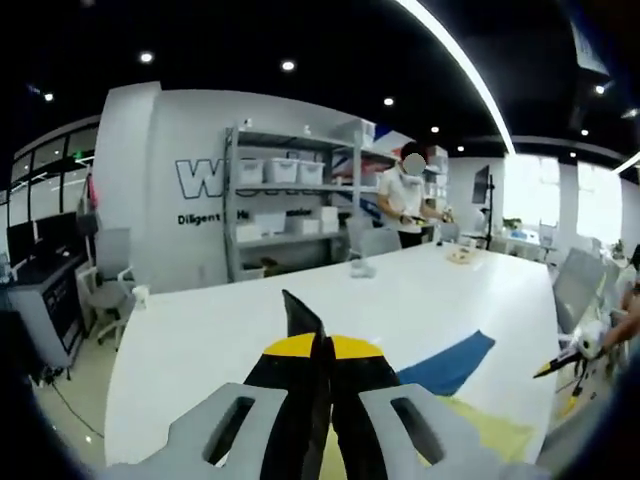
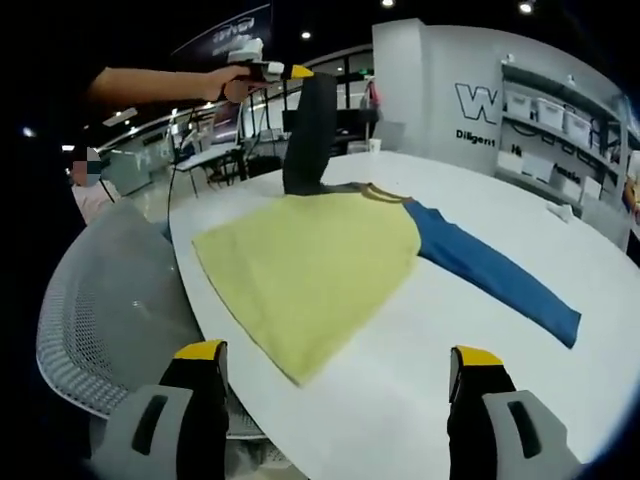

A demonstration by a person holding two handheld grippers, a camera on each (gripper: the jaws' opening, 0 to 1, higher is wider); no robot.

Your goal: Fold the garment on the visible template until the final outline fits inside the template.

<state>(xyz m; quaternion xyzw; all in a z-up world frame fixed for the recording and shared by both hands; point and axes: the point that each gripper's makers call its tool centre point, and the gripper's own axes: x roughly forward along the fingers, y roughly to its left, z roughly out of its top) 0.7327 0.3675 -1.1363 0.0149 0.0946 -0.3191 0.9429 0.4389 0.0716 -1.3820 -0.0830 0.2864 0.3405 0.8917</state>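
Garment lying flat on the white table, yellow body near the edge, right gripper above it with jaws spread, blue sleeve outstretched, left gripper pinching the dark sleeve aloft beyond.

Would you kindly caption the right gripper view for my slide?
Left tool lifts a dark sleeve off the yellow garment on the white table; blue sleeve lies flat.

Left gripper view: you look low along the white table toward distant shelves.
Right gripper view: you look down across the table edge, close.
Shared: the garment.
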